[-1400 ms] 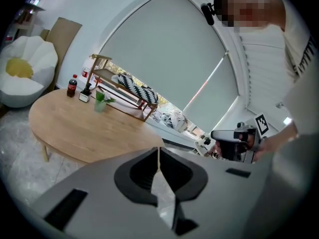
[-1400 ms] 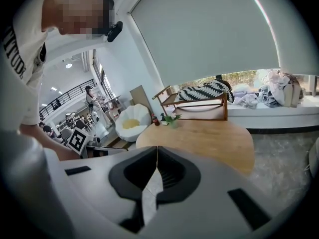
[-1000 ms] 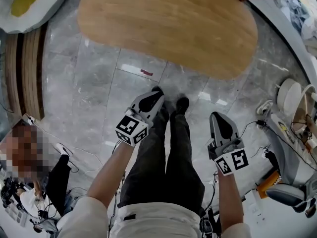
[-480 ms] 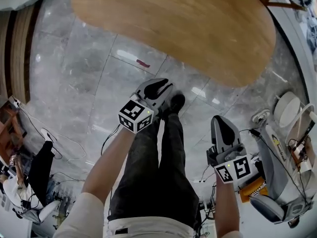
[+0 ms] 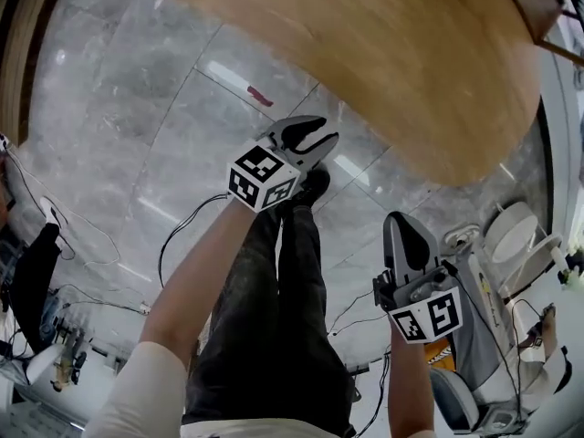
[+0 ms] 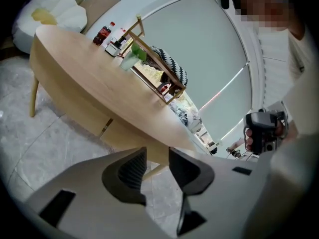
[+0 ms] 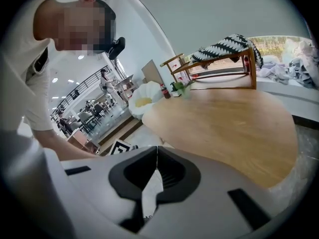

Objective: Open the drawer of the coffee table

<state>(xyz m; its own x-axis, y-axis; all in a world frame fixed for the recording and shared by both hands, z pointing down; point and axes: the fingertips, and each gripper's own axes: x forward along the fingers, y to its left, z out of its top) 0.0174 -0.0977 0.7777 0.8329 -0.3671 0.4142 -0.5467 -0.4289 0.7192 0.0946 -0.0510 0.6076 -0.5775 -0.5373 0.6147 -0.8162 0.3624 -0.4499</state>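
The oval wooden coffee table (image 5: 392, 53) fills the top of the head view. In the left gripper view its drawer front (image 6: 84, 114) runs under the top, with a small brass handle (image 6: 105, 127). My left gripper (image 5: 319, 140) hangs over the floor just short of the table's near edge, apart from it. Its jaws have just been opening and now stand a little apart with nothing between them (image 6: 157, 151). My right gripper (image 5: 408, 222) is lower right, short of the table's right end, jaws shut and empty (image 7: 157, 148).
On the table stand a wooden rack with a striped cloth (image 6: 167, 71), bottles (image 6: 105, 33) and a green thing. A white cushion (image 6: 55, 14) lies beyond its far end. The person's legs (image 5: 274, 318) stand between the grippers. Cables (image 5: 82, 245) and a white appliance (image 5: 511, 235) lie on the marble floor.
Both grippers have dropped lower and nearer the table's edge, and the table looms larger in the head view. The left jaws, shut before, now show a gap.
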